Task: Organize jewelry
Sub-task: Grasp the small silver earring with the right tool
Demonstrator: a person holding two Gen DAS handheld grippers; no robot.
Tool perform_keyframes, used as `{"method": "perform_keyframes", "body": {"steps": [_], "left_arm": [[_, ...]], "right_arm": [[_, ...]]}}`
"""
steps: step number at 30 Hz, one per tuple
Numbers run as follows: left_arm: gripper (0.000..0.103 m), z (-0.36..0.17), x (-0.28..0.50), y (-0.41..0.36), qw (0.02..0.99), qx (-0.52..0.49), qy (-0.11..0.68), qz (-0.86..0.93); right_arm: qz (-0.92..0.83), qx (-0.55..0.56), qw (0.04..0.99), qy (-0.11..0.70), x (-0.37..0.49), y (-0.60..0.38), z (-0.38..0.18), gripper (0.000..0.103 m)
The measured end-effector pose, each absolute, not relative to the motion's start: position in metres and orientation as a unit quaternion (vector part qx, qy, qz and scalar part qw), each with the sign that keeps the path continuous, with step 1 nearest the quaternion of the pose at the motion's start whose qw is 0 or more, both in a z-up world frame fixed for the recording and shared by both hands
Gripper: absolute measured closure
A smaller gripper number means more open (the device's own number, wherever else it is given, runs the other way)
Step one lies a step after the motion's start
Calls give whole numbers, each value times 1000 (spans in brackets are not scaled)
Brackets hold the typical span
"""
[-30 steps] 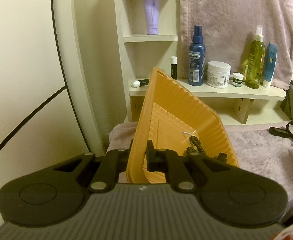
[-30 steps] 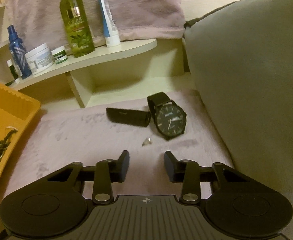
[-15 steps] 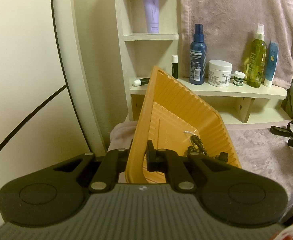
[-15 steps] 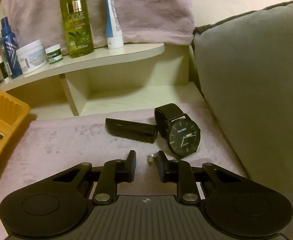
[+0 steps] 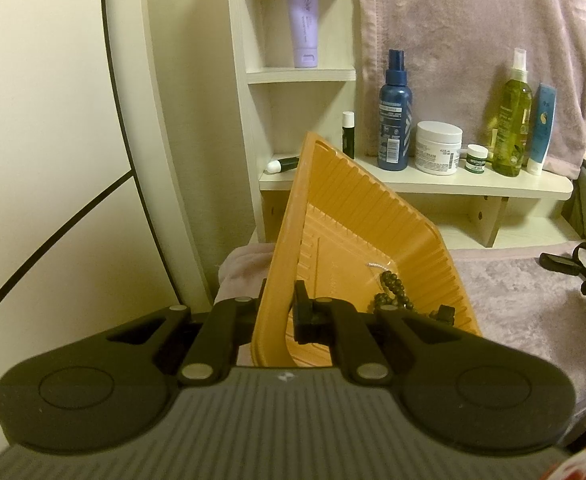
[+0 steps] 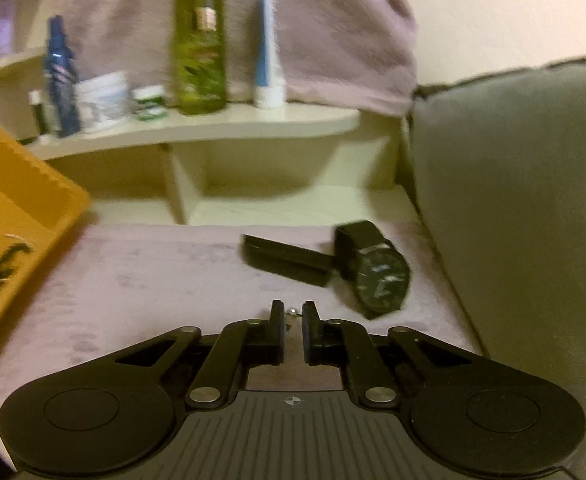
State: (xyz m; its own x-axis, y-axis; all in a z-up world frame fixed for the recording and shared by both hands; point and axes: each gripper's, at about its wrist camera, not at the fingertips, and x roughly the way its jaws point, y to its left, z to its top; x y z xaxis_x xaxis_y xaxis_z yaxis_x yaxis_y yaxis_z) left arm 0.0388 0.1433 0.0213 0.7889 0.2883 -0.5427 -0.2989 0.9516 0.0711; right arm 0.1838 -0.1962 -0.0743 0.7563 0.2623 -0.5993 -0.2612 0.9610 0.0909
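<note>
Blanket (image 6: 153,264) mauve, shelf (image 6: 221,124) behind | left jaws clamp tray (image 5: 357,216) | right jaws nip stud (image 6: 293,311)

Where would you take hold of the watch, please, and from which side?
Grip the watch across its raised strap loop behind the dial, coming down from above. The dial lies nearly flat on the cloth and is wide, while the loop stands up. The black case crowds its left.

Cream corner shelf (image 5: 473,190), mauve towel (image 5: 473,40) hanging, grey cushion (image 6: 525,200), warm dim light
</note>
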Motion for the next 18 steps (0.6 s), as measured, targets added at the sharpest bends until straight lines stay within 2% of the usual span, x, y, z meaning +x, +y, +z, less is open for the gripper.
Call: {"method": "perform_keyframes", "body": {"steps": [12,18], "left_arm": [[96,23,38,143,947,-14,284,153],[95,23,38,144,947,-16,283,152]], "right_arm": [[297,34,914,273,147,-131,-3,95],[406,29,869,281,130,-85,8,95]]}}
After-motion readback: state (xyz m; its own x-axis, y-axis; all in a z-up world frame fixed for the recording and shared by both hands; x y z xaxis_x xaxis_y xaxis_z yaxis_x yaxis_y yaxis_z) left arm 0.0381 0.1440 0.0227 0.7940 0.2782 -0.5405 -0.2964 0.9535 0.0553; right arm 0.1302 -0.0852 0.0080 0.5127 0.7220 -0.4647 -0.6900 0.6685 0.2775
